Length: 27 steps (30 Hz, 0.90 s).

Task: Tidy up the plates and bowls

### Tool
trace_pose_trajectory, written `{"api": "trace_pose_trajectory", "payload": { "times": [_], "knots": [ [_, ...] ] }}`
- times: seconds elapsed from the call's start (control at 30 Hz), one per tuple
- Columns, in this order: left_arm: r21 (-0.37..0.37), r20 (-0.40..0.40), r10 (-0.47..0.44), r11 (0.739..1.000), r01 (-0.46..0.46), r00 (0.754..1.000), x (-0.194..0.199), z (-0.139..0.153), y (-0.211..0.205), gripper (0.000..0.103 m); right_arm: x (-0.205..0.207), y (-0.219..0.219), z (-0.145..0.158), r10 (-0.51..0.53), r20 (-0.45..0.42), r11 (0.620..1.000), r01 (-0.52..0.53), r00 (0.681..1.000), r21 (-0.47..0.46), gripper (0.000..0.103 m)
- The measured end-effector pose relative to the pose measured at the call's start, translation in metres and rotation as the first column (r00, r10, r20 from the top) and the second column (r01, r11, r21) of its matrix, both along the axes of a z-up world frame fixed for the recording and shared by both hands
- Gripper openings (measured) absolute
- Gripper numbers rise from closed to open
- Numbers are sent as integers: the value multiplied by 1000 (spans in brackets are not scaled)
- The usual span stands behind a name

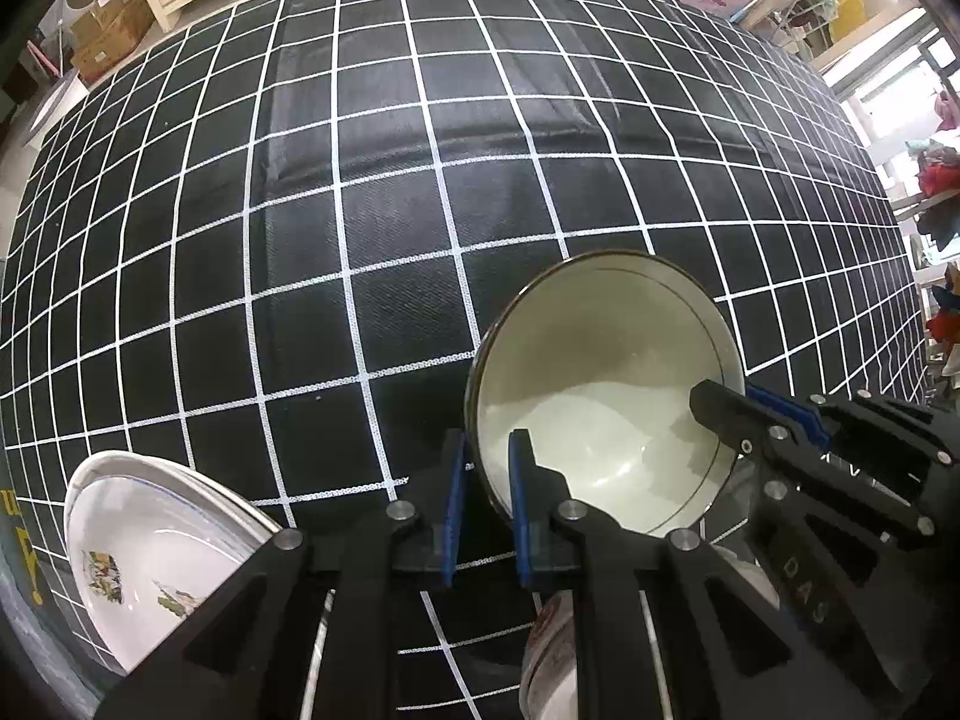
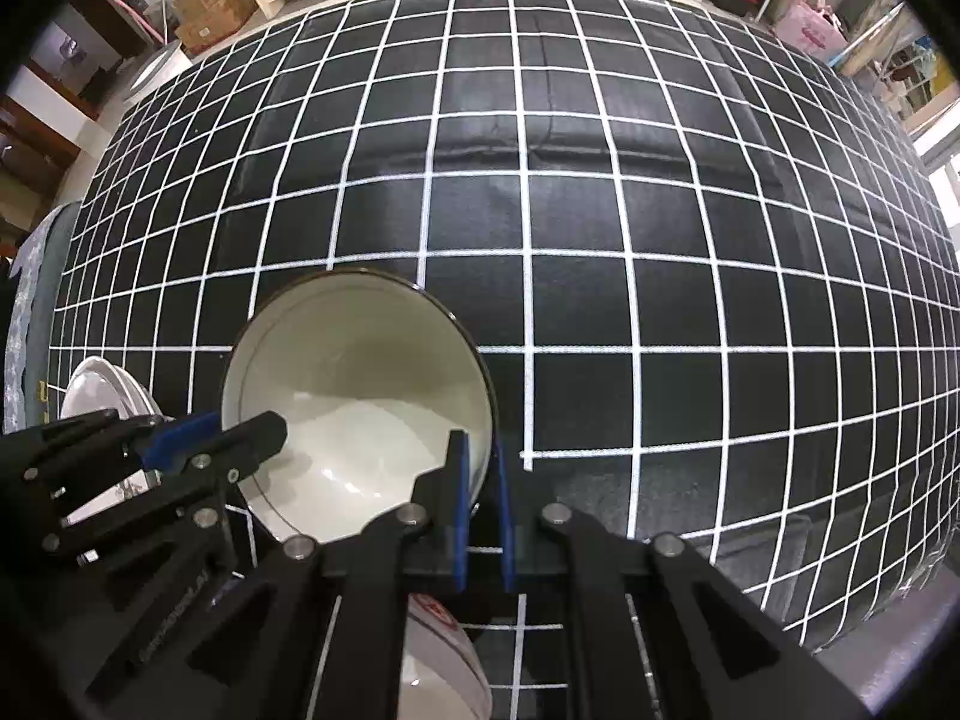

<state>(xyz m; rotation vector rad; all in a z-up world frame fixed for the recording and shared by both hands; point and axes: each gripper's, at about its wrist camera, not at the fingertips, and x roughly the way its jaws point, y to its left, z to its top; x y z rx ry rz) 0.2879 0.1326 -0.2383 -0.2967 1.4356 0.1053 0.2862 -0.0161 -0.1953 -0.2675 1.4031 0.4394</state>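
Note:
A white bowl with a dark rim [image 1: 600, 384] hangs above the checked cloth, held by both grippers. My left gripper [image 1: 487, 480] is shut on its left rim. My right gripper [image 2: 480, 468] is shut on its right rim, and it shows at the right of the left wrist view [image 1: 744, 414]. The bowl shows in the right wrist view [image 2: 360, 396], where the left gripper [image 2: 240, 438] clamps its left rim. A white plate with painted figures [image 1: 144, 552] lies at the lower left. A bowl with a red mark [image 2: 444, 660] sits below the held bowl.
The table is covered with a black cloth with a white grid [image 1: 360, 180]. The plate also shows at the left in the right wrist view [image 2: 102, 390]. Shelves, boxes and clutter stand beyond the table's far edge [image 2: 204, 6].

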Motion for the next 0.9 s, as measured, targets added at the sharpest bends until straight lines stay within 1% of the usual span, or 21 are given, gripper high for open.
{"api": "trace_pose_trajectory", "payload": {
  "times": [0.1, 0.27, 0.4, 0.5, 0.6, 0.9],
  "knots": [
    [13, 4, -8, 1000, 8, 1000, 2, -4, 1, 12, -1, -1, -1, 0, 1, 1000, 0, 1000, -3, 11],
    [2, -1, 11, 1000, -11, 1000, 4, -5, -2, 12, 2, 3, -6, -14, 2, 1000, 14, 1000, -16, 11],
    [3, -8, 20, 1000, -20, 1000, 4, -5, 2, 12, 10, -3, -6, -50, -20, 998, 50, 999, 25, 11],
    [0, -1, 26, 1000, -26, 1000, 4, 0, 6, 12, 15, -2, -3, -48, -11, 998, 48, 999, 28, 11],
    [2, 12, 34, 999, -34, 999, 2, 13, 12, 12, 17, 0, 6, -47, 1, 998, 47, 999, 34, 11],
    [21, 75, 29, 999, -30, 997, -11, 70, 8, 12, 9, -7, 55, -45, 56, 998, 42, 997, 54, 11]
  ]
}}
